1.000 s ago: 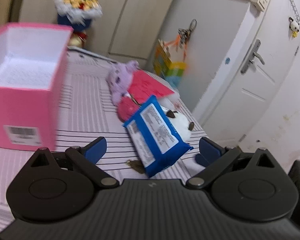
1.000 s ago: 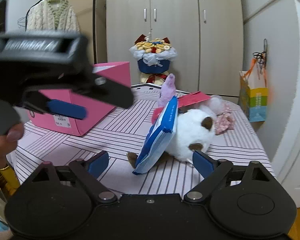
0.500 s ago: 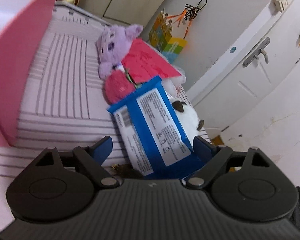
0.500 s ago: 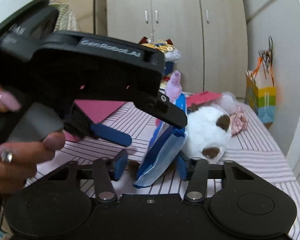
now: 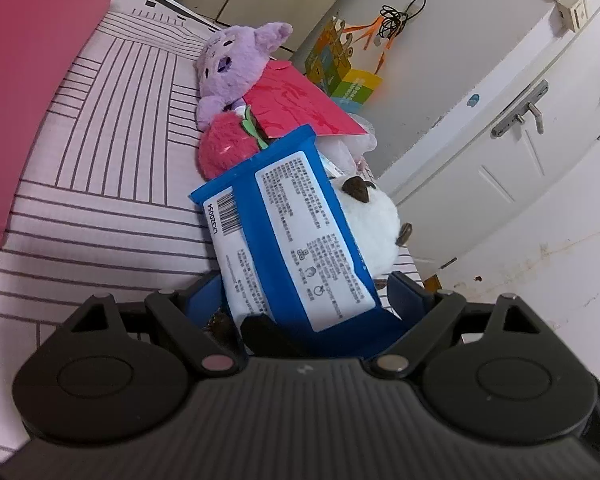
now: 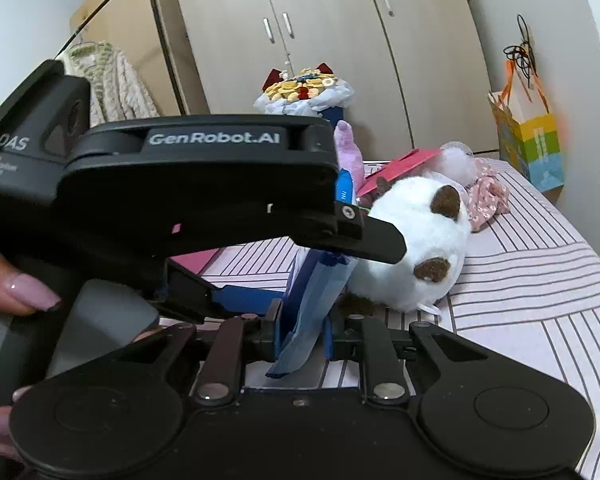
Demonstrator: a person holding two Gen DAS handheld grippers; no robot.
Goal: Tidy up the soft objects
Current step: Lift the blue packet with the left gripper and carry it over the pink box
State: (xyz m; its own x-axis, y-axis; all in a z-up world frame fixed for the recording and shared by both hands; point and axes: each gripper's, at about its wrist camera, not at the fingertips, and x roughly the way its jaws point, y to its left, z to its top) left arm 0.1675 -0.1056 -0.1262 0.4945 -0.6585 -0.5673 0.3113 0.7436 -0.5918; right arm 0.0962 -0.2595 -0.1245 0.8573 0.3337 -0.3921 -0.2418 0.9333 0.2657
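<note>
A blue and white soft packet (image 5: 288, 236) leans on a white plush with brown ears (image 5: 374, 216) on the striped bed. My right gripper (image 6: 302, 338) is shut on the packet's lower edge (image 6: 312, 312). My left gripper (image 5: 300, 300) is open, its blue fingers on either side of the packet's near end, seen from the side in the right wrist view (image 6: 180, 184). Behind lie a purple plush (image 5: 236, 64), a red strawberry plush (image 5: 224, 150) and a red envelope (image 5: 296, 104).
A pink box (image 5: 32, 64) stands on the bed at the left. A doll in a floral dress (image 6: 486, 196) lies behind the white plush. A bouquet (image 6: 304, 94) and wardrobe stand at the back. A colourful paper bag (image 6: 532, 140) hangs at the right by a white door (image 5: 512, 128).
Both grippers moved in on the packet. The right gripper closed on its lower edge. The left gripper came forward until its open fingers straddle the packet's near end.
</note>
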